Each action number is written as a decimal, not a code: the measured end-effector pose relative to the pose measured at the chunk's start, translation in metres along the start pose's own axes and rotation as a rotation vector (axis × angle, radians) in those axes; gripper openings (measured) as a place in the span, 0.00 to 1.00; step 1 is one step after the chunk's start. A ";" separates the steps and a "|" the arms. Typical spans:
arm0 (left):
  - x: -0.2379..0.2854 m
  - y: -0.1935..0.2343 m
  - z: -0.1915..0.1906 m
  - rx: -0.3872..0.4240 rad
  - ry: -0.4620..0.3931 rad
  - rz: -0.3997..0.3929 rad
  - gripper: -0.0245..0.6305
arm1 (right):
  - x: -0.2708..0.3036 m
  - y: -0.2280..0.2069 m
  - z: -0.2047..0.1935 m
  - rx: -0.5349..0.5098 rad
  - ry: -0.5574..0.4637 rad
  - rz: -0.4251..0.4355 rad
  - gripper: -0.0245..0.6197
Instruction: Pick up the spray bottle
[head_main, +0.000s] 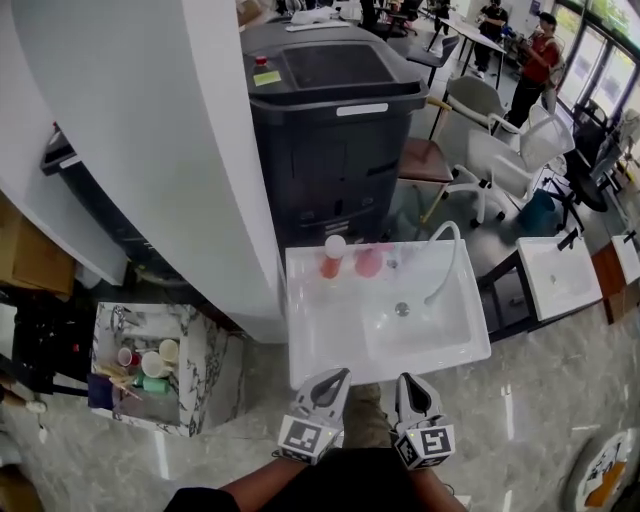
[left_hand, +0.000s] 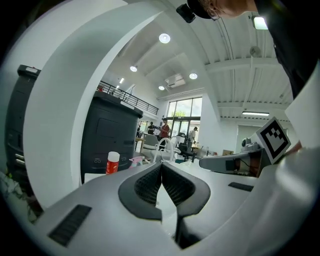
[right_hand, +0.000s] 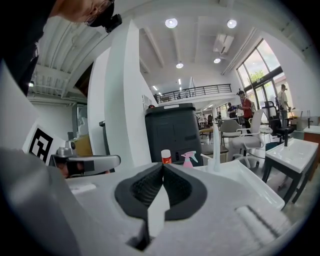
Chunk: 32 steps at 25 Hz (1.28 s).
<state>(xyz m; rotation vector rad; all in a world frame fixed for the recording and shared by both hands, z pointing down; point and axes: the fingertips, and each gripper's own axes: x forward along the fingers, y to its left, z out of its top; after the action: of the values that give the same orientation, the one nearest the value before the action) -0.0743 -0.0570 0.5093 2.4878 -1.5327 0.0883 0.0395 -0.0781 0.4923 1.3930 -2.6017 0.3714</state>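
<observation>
The pink spray bottle (head_main: 369, 262) stands at the back of a white sink (head_main: 320, 340), right of a red bottle with a white cap (head_main: 333, 257). A curved white faucet (head_main: 447, 255) rises on the sink's right side. My left gripper (head_main: 338, 378) and right gripper (head_main: 406, 382) hover side by side at the sink's near edge, both shut with nothing in them. In the left gripper view the spray bottle (left_hand: 136, 161) is far beyond the shut gripper (left_hand: 162, 166). It also shows small and distant as the spray bottle (right_hand: 189, 158) in the right gripper view, just right of the shut gripper (right_hand: 163, 166).
A tall dark grey machine (head_main: 335, 130) stands right behind the sink. A white pillar (head_main: 160, 150) rises at the left, with a marble box of cups (head_main: 150, 365) at its foot. A second sink (head_main: 560, 275) and office chairs (head_main: 500, 150) are to the right.
</observation>
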 end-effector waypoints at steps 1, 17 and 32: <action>0.005 0.004 -0.001 -0.005 0.003 0.009 0.06 | 0.009 -0.003 0.001 0.000 -0.001 0.008 0.04; 0.146 0.078 -0.021 -0.028 0.084 0.108 0.06 | 0.212 -0.084 0.000 0.009 0.057 0.134 0.04; 0.224 0.118 -0.029 -0.107 0.132 0.204 0.07 | 0.360 -0.154 -0.108 0.018 0.263 0.089 0.46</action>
<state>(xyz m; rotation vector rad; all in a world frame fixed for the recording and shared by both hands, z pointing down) -0.0758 -0.2978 0.5926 2.1926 -1.6840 0.1935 -0.0271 -0.4136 0.7114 1.1480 -2.4548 0.5514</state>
